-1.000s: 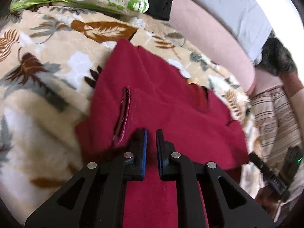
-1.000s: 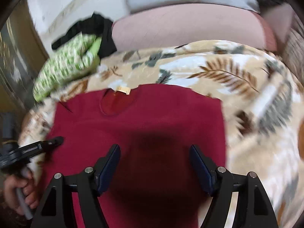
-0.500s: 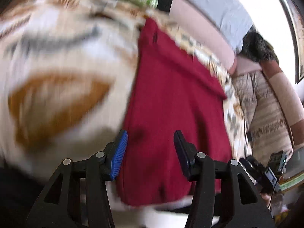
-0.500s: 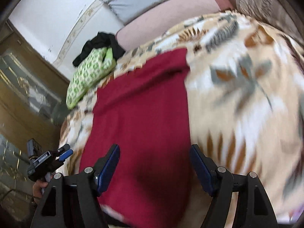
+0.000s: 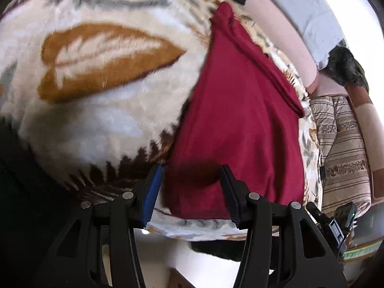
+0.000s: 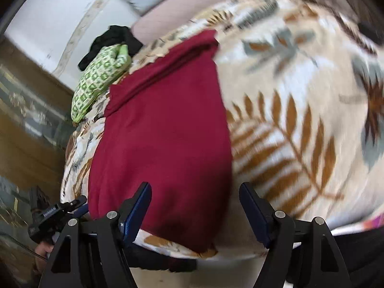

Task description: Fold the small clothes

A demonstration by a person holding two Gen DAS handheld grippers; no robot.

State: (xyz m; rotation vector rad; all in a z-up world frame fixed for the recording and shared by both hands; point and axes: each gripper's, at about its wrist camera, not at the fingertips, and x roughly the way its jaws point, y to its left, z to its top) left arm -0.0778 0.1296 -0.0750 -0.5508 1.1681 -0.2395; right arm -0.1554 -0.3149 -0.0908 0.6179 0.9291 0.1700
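A dark red garment lies flat on a leaf-patterned blanket, folded into a long strip; it also shows in the right wrist view. My left gripper is open and empty, its jaws either side of the garment's near left corner at the bed's edge. My right gripper is open and empty, its jaws either side of the garment's near right corner. The right gripper shows at the lower right of the left wrist view, and the left gripper at the lower left of the right wrist view.
A green patterned cushion and a black cloth lie at the far end of the blanket. A pink bolster and a grey pillow lie beyond. A striped sofa stands on the right. The bed edge drops off below both grippers.
My left gripper has opened and let go of the garment. Both grippers have pulled back to the garment's near end at the bed's edge. The garment now lies in a narrower strip.
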